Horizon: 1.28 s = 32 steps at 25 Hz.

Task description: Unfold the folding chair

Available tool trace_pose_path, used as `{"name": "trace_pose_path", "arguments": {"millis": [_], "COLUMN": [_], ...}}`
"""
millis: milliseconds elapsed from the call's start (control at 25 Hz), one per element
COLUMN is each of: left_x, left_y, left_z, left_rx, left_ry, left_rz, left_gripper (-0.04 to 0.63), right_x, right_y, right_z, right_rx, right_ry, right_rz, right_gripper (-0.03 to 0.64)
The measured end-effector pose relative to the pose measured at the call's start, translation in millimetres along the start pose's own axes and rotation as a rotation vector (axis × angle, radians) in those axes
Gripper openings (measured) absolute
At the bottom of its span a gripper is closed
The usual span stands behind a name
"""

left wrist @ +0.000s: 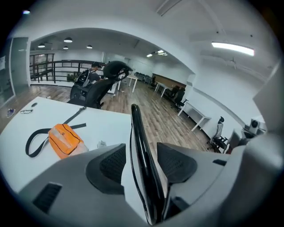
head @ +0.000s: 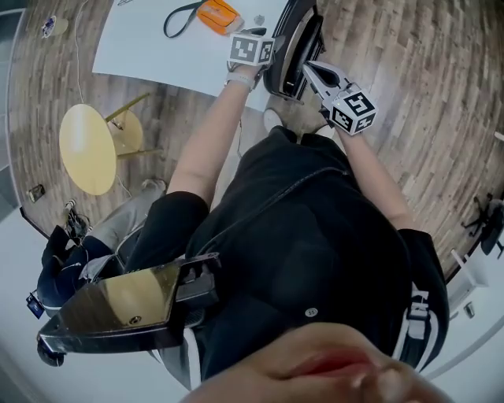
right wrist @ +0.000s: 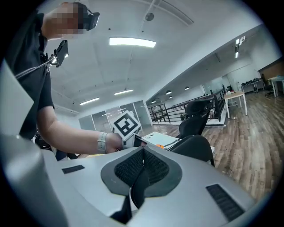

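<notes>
A folded black folding chair stands on the wood floor at the upper centre of the head view, beside a white desk that carries an orange pouch. The left tongs are wide apart and straddle the chair's thin black edge, with a gap on each side. The right tongs are fully closed and empty, at the chair's right side.

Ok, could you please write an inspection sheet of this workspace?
surface: wood floor; white table at the far side.
job's things: black chair, folded, beside the table.
clutter: orange pouch and black strap on the table; yellow stool on the floor.
grippers: left gripper open, chair's edge between its jaws, pads not pressing it; right gripper shut, empty.
cables: thin pale line on the floor, perhaps a cord.
surroundings: open office, desks, office chairs; another person seated nearby.
</notes>
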<state>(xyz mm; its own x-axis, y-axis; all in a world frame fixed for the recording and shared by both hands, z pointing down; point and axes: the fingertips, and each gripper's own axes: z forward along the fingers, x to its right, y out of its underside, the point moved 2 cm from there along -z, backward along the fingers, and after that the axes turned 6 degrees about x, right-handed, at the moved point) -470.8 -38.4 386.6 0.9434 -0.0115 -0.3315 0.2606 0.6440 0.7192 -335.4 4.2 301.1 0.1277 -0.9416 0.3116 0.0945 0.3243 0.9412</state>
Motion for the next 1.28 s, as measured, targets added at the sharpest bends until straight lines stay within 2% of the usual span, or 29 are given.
{"name": "trace_pose_path", "arguments": {"millis": [320,400,440,480,680,1000,1280], "left_x": [-9,-8,-7,-7,-8,42,73], "left_y": [12,14,16,17,19,16,16], "left_z": [54,61,62,63,63,72,77], "left_rx": [-0.220,-0.257,-0.268,-0.274,-0.270,-0.258,-0.214], "left_ry": [-0.006,-0.001,0.001,-0.002,-0.033,-0.021,-0.055], "left_rz": [-0.013,-0.012,-0.019,-0.030,-0.091,-0.046,-0.050], "left_gripper": [0.201,0.166,0.115,0.087,0.071,0.071,0.071], "right_x": [6,8,9,11,29,68,116], "right_y": [15,14,14,15,26,61,130], "right_z": [-32,-40,-44,-47,-61,-66,-59], "right_rx": [-0.006,0.001,0.005,0.007,-0.014,-0.085,-0.215], "right_ry": [0.050,0.064,0.071,0.079,0.153,0.295,0.455], "right_rz": [0.044,0.042,0.044,0.048,0.075,0.161,0.270], "right_gripper": [0.008,0.008,0.008,0.008,0.008,0.008,0.011]}}
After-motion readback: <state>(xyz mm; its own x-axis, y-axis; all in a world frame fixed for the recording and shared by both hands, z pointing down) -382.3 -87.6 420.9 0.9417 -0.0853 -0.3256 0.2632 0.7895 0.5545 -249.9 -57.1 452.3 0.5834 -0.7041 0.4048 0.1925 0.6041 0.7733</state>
